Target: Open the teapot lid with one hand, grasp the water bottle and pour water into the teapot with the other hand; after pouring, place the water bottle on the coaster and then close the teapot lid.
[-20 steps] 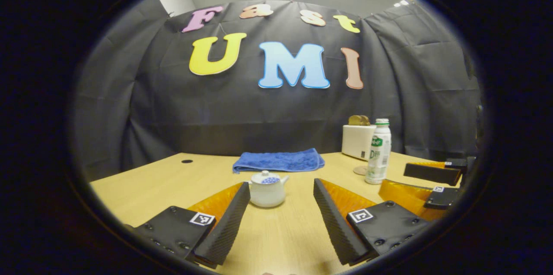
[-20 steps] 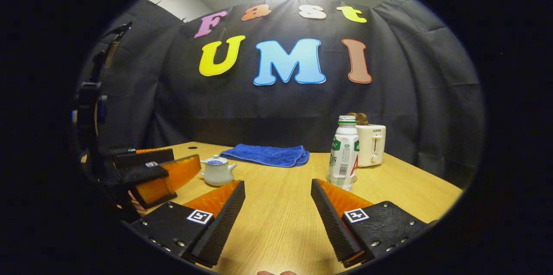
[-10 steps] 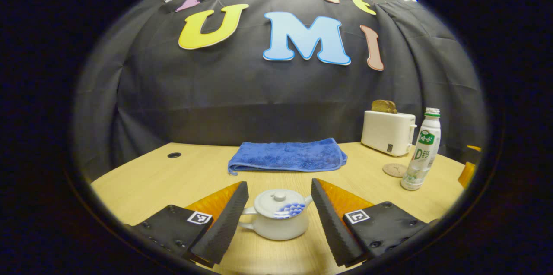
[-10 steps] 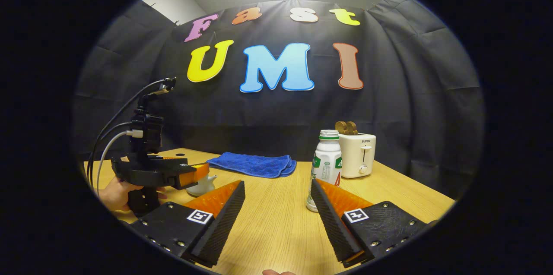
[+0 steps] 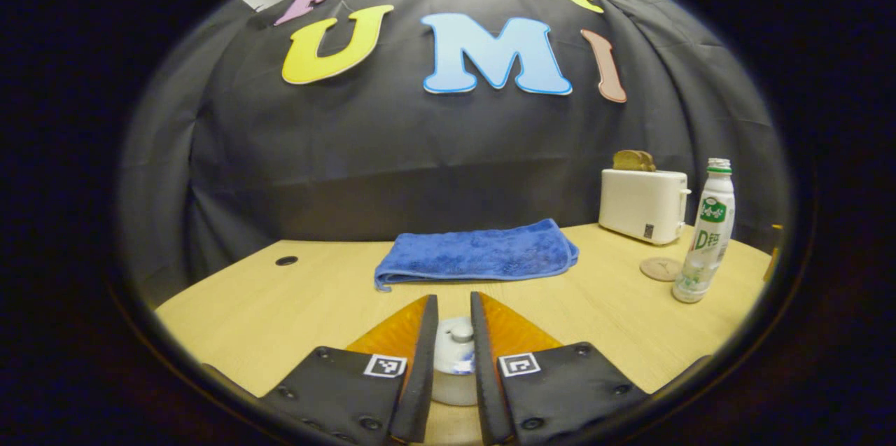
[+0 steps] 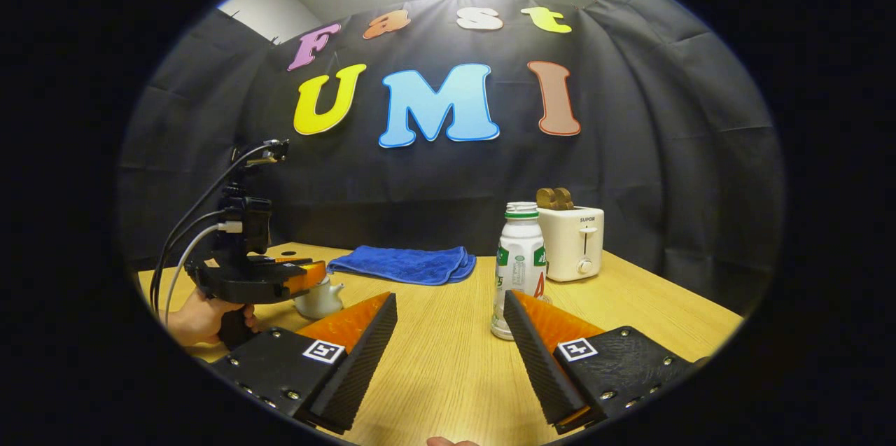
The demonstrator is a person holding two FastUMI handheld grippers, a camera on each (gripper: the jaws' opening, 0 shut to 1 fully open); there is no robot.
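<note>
A light wooden desk stands in front of a black cloth wall. The left gripper is low over the desk with its two fingers drawn close together around the knob of the teapot lid; whether both fingers actually press on the knob cannot be told. The white teapot sits on the desk between and under those fingers, toward the near edge. In the right gripper view the same gripper is seen from the side, held by a hand, over the teapot.

The right gripper hovers above the desk with its fingers spread wide apart, holding nothing. The water bottle stands upright just past its right finger, not touching it. In the left gripper view a round coaster lies just beside the bottle, toward the far right corner. A white toaster with bread in it stands behind them. A folded blue towel lies along the far edge.
</note>
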